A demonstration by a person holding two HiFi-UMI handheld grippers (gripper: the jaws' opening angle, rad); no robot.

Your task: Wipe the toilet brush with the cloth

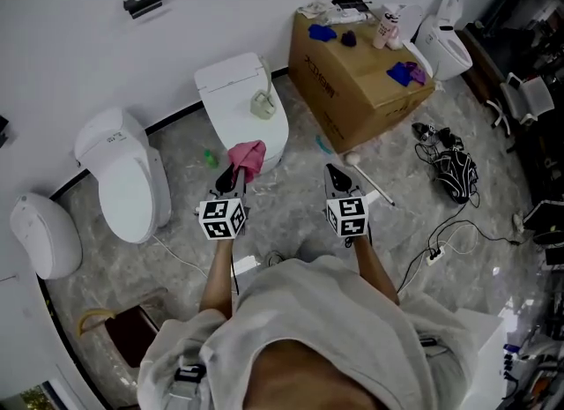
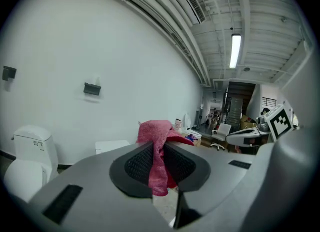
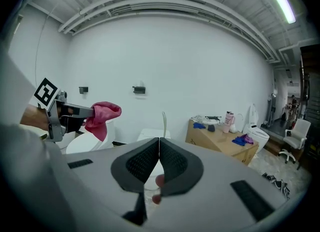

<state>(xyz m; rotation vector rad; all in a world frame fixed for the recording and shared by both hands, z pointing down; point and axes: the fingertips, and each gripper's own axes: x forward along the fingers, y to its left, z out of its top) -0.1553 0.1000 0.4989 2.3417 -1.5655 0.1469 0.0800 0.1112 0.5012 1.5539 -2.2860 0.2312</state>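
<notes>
1. Pink cloth point(image 2: 156, 136) is pinched between the closed jaws of the left gripper point(image 2: 159, 148); one fold hangs down between the mesh pads and the rest bunches above the tips
2. Beside it, the right gripper point(image 3: 159, 140) has its jaws pressed together, pad against pad
3. Each gripper carries a marker cube point(image 1: 222, 218) with black-and-white square patterns, which show no letters
4. Just beyond the cloth, in the upper centre of the head view, the toilet brush point(image 1: 262, 102) stands upright in its holder on the lid of a square white toilet point(image 1: 225, 82), apart from both grippers
5. A white rod point(image 1: 374, 186) with a round end lies on the marbled floor just right of the right gripper
6. At upper right a cardboard box point(image 1: 352, 91) has dark print on its side that is too small to read; a pink bottle point(image 1: 386, 27) and blue cloths point(image 1: 404, 73) lie on top
7. At left a rounded toilet point(image 1: 123, 179) bears a small mark on its tank, also unreadable
</notes>
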